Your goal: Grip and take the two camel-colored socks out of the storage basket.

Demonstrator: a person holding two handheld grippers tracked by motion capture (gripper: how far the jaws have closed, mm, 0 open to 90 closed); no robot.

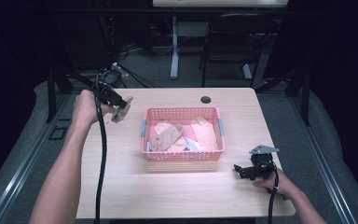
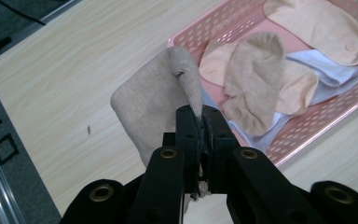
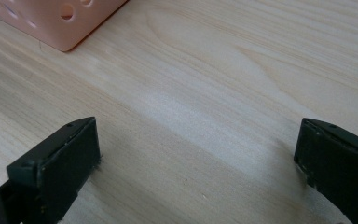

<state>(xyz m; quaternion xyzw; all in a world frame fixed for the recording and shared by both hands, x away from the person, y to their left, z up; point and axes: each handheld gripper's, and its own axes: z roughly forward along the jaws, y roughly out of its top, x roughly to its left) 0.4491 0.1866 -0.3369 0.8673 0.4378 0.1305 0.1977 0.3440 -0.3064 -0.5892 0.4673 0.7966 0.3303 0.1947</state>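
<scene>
The left claw [image 2: 200, 123], jaws clamped on a tan sock [image 2: 156, 100], holds it above the bench [image 1: 121, 186], just off the left end of the pink basket [image 1: 182, 155]. The sock hangs from the jaws, its length trailing away from the basket, where more socks [image 1: 179, 135] lie heaped. The right claw [image 1: 243, 171], jaws spread wide and empty, rests on the bench by the basket's near right corner, farther from the sock.

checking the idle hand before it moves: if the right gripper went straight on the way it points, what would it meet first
Probably the bare table: the right gripper, jaws open, angles down at the wood. The pink basket lies off to the side of that line, though depth is hard to judge.
</scene>
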